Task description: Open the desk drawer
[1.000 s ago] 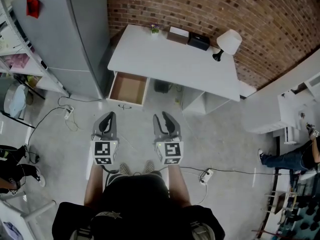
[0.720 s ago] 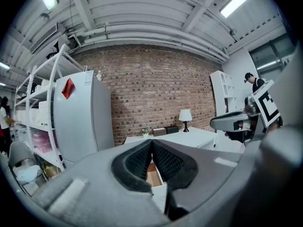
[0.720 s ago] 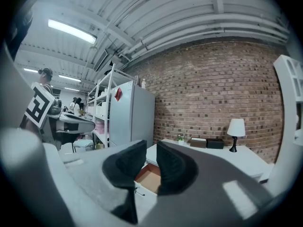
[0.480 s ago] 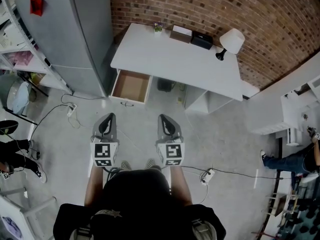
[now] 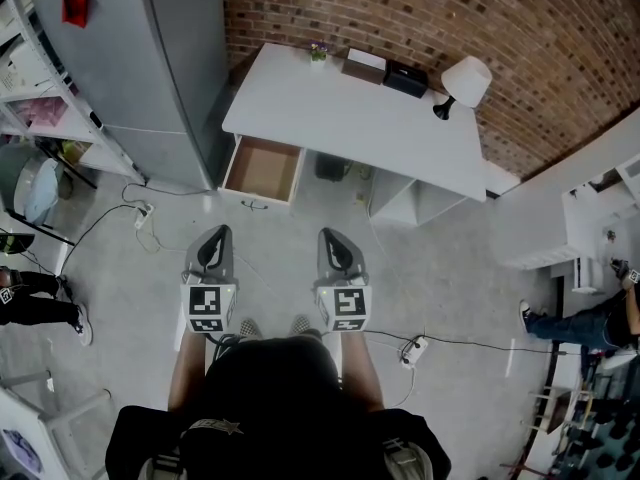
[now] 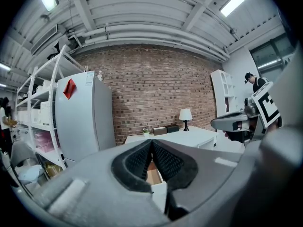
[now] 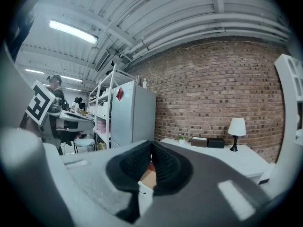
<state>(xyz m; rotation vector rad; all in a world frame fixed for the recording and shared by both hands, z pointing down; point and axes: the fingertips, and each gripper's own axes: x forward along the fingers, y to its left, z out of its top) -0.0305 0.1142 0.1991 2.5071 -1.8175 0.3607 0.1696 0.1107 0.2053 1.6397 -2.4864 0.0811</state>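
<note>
While the person is standing well apart from the desk (image 5: 350,108), the drawer (image 5: 262,171) is already sitting pulled out under the desk's left end, beside the fridge (image 5: 130,68), its wooden bottom showing bare. By that evidence the opening is looking done, or nearly so. Should more travel be wanted, the sound method is stepping in, taking the small handle (image 5: 254,205) at the front's middle, and drawing straight back along the runners without twisting.

Both forearms are reaching forward from the waist, side by side and roughly level. The left gripper (image 5: 220,232) is aiming toward the drawer with its ribbed pads meeting and nothing between them. The right gripper (image 5: 329,235) is likewise pressing its pads together on nothing. Neither is touching the desk.
</note>
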